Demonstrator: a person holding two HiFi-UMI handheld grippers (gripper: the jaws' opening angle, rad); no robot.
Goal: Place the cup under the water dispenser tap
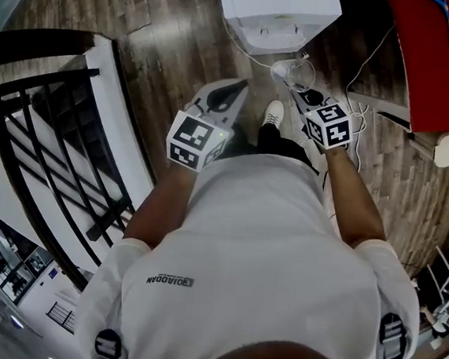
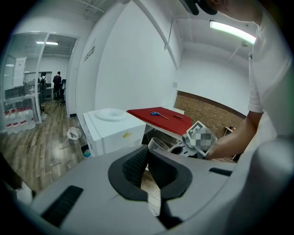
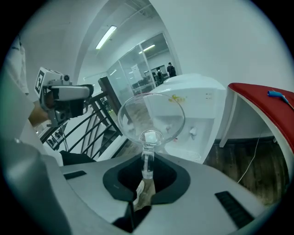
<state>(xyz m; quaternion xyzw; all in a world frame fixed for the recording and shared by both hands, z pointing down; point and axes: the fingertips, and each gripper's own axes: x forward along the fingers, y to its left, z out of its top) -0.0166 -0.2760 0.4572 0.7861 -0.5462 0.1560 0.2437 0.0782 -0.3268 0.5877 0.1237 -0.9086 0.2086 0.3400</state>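
Slip risk: right gripper pinches cup by thin stem, jaws nearly together. Bowl, ahead of jaws, may swing and strike water dispenser beyond; clearance unclear. Left gripper closed, empty.

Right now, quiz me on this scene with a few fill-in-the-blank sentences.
1. The right gripper is shut on the ___.
2. The dispenser is ___ in colour.
3. The table beside the dispenser has a ___ top.
4. The left gripper is shut and holds ___.

Missing words: cup; white; red; nothing.
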